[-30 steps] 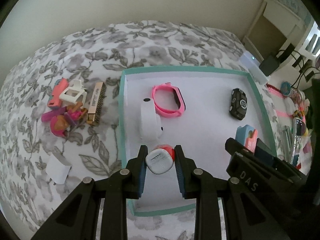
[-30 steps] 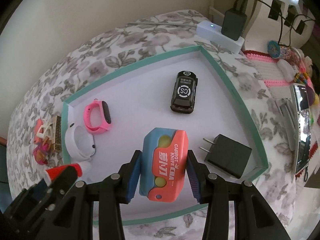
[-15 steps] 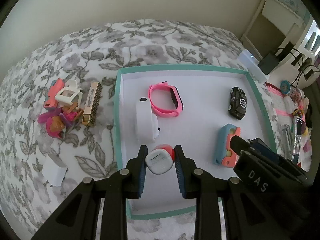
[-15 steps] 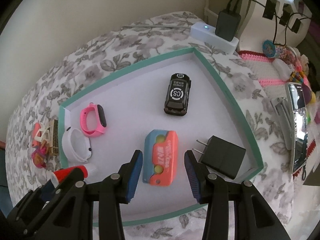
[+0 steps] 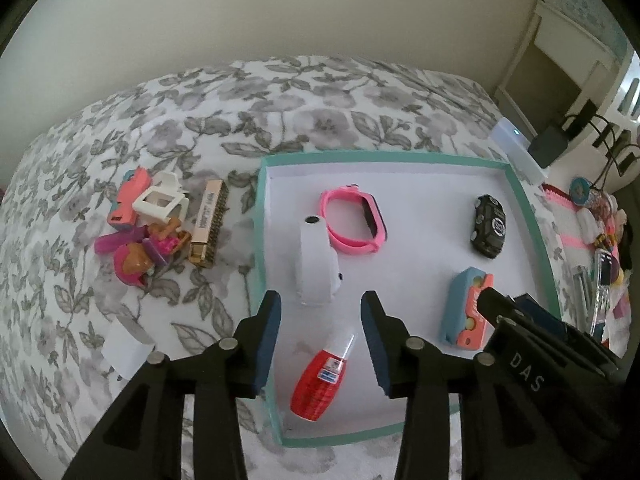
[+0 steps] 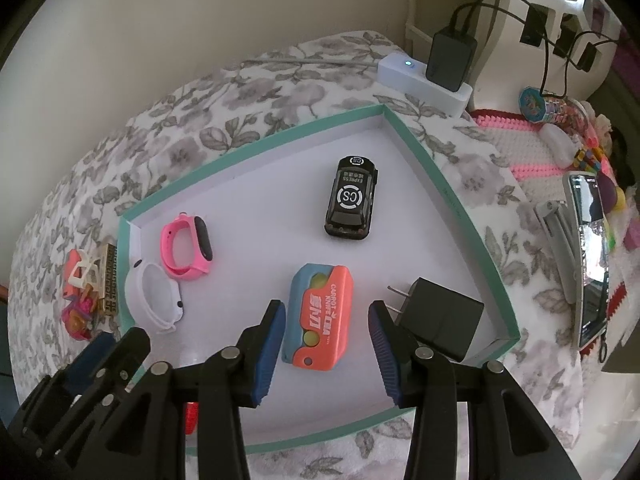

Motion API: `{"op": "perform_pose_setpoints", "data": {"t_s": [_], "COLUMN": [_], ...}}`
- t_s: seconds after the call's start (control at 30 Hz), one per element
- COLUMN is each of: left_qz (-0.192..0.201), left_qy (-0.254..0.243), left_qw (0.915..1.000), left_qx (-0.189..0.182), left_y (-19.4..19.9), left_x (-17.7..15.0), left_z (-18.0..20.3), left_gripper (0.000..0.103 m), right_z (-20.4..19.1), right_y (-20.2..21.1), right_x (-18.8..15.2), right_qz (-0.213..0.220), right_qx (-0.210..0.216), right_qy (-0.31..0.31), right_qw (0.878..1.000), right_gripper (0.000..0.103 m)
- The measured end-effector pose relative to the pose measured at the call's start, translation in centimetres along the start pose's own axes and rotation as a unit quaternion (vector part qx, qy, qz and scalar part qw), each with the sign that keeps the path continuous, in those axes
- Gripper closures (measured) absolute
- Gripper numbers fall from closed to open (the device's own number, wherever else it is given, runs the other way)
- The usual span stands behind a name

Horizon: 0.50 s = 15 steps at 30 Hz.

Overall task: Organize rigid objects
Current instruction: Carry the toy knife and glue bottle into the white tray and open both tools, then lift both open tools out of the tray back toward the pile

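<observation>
The left gripper [image 5: 320, 304] hangs over the near left part of the teal-rimmed tray [image 5: 384, 157] and its jaws are opening. A red bottle with a clear tip [image 5: 320, 380] lies flat on the tray floor below them, and the pads do not touch it. The right gripper [image 6: 326, 310] stands open above an orange and blue carrot-knife toy [image 6: 320, 316], which rests on the tray [image 6: 256, 142] clear of both pads. In the left wrist view the right gripper's black body [image 5: 520, 328] partly covers that toy [image 5: 466, 312].
In the tray lie a pink watch [image 5: 352, 220], a white band [image 5: 316, 264], a black toy car [image 6: 352, 200] and a black charger [image 6: 440, 320]. Left of it on the flowered bedspread sit small toys [image 5: 152, 224], a harmonica [image 5: 208, 224] and a white card [image 5: 126, 348]. A power strip [image 6: 420, 80] and a phone [image 6: 590, 256] lie to the right.
The right gripper let go of the carrot-knife toy, which now lies in the tray. The left gripper has just spread its jaws and the red bottle has dropped flat onto the tray.
</observation>
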<state>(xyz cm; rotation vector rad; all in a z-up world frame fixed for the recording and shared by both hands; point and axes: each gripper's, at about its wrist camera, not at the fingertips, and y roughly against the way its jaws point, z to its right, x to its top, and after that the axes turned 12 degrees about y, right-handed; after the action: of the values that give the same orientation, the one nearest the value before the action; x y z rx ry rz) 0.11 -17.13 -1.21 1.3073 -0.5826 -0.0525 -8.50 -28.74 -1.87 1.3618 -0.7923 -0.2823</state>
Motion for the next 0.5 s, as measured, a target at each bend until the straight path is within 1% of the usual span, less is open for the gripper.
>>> {"op": "perform_pose_setpoints", "data": {"t_s": [0.03, 0.07, 0.13, 0.2, 0.23, 0.3, 0.33, 0.37, 0.43, 0.5], "left_qz": [0.004, 0.009, 0.014, 0.018, 0.020, 0.023, 0.024, 0.025, 0.025, 0.024], "left_qy": [0.003, 0.007, 0.013, 0.025, 0.031, 0.044, 0.052, 0.058, 0.077, 0.096], "left_qw": [1.0000, 0.9999, 0.9996, 0.9989, 0.9984, 0.9972, 0.9962, 0.9956, 0.9939, 0.9922], "left_qx": [0.003, 0.010, 0.020, 0.034, 0.043, 0.057, 0.065, 0.069, 0.075, 0.076], "left_y": [0.1, 0.2, 0.3, 0.2, 0.1, 0.1, 0.0, -0.1, -0.2, -0.3], "left_x": [0.1, 0.2, 0.3, 0.6, 0.7, 0.8, 0.9, 1.0, 1.1, 1.3], "left_z": [-0.1, -0.3, -0.7, -1.2, -1.6, -2.3, -2.8, -3.2, -4.0, -4.9], "left_gripper": [0.058, 0.052, 0.044, 0.043, 0.043, 0.043, 0.041, 0.034, 0.028, 0.028], "right_z": [0.0, 0.0, -0.1, -0.1, -0.2, -0.3, -0.3, -0.4, -0.4, -0.6], "right_y": [0.0, 0.0, -0.1, -0.1, -0.2, -0.2, -0.2, -0.3, -0.3, -0.3], "right_x": [0.0, 0.0, 0.0, 0.0, 0.0, 0.1, 0.1, 0.1, 0.1, 0.1], "right_qz": [0.000, -0.001, -0.001, -0.002, -0.001, -0.001, -0.001, -0.001, -0.001, 0.000], "right_qx": [0.000, 0.000, 0.000, -0.003, -0.004, -0.004, -0.005, -0.005, -0.006, -0.004], "right_qy": [0.000, 0.001, 0.004, 0.006, 0.007, 0.009, 0.010, 0.012, 0.014, 0.016], "right_qw": [1.000, 1.000, 1.000, 1.000, 1.000, 1.000, 1.000, 1.000, 1.000, 1.000], "right_gripper": [0.056, 0.056, 0.055, 0.045, 0.038, 0.037, 0.036, 0.033, 0.029, 0.025]}}
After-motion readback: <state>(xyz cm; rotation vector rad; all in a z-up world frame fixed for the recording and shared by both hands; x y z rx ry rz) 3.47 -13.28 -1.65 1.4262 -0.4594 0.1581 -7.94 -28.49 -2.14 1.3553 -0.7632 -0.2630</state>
